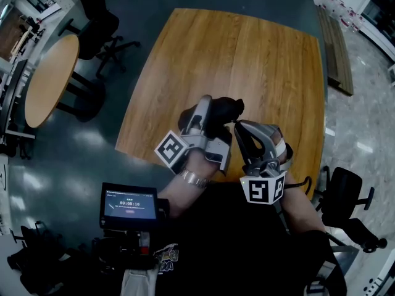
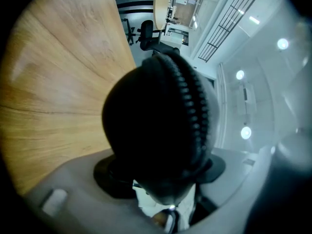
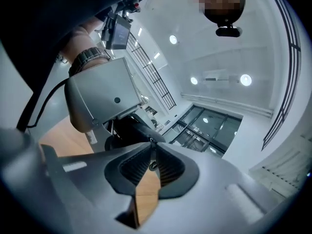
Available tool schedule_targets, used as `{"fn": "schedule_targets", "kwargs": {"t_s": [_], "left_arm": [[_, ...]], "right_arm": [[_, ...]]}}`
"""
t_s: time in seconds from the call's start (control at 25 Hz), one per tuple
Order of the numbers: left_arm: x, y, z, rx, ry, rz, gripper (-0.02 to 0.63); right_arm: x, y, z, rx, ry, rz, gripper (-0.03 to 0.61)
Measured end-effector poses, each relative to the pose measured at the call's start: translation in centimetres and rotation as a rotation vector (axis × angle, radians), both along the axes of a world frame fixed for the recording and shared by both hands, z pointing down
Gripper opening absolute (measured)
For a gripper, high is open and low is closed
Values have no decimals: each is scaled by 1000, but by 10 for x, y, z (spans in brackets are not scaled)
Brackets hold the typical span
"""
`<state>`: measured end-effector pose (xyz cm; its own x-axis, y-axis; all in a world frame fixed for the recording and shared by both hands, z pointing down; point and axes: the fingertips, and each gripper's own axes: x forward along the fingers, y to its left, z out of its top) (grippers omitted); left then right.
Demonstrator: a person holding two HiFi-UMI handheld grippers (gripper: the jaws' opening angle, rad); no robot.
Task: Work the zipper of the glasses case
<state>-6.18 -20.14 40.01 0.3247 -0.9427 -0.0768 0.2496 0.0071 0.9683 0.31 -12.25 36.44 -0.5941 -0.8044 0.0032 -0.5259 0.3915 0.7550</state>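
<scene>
Over the wooden table [image 1: 247,60] I'm holding the black glasses case [image 1: 222,111] up, the left gripper [image 1: 208,128] clamping wide around its body. The right gripper [image 1: 242,131], just to the right, is pinching the zipper pull [image 3: 153,165]. The case's length is lying left and far of those jaws.

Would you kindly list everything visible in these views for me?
zippered glasses case: one, black, between the left gripper's jaws, over the square table.
zipper pull: one, dark metal, between the right gripper's jaws.
square wooden table: one, light brown, beneath the grippers.
round wooden table: one, light brown, far left.
office chairs: two, black, upper left and lower right.
timer screen: one, black, near the person's chest.
wristwatch: one, silver, left wrist.
left gripper: grey, gripping the case.
right gripper: grey, pinching the pull.
</scene>
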Motion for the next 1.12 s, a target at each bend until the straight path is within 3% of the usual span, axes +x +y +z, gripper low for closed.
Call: {"fn": "schedule_targets", "kwargs": {"t_s": [0.28, 0.6, 0.84, 1.12], "left_arm": [[12, 4, 12, -31, 17, 31, 288], [9, 3, 7, -8, 27, 24, 288], [7, 1, -14, 174, -45, 58, 282], [11, 0, -29, 280, -27, 83, 278]], "right_arm": [[-1, 2, 8, 64, 110, -24, 40], [1, 3, 2, -33, 9, -41, 8], [4, 3, -2, -206, -139, -78, 6], [16, -6, -16, -257, -293, -37, 6]]}}
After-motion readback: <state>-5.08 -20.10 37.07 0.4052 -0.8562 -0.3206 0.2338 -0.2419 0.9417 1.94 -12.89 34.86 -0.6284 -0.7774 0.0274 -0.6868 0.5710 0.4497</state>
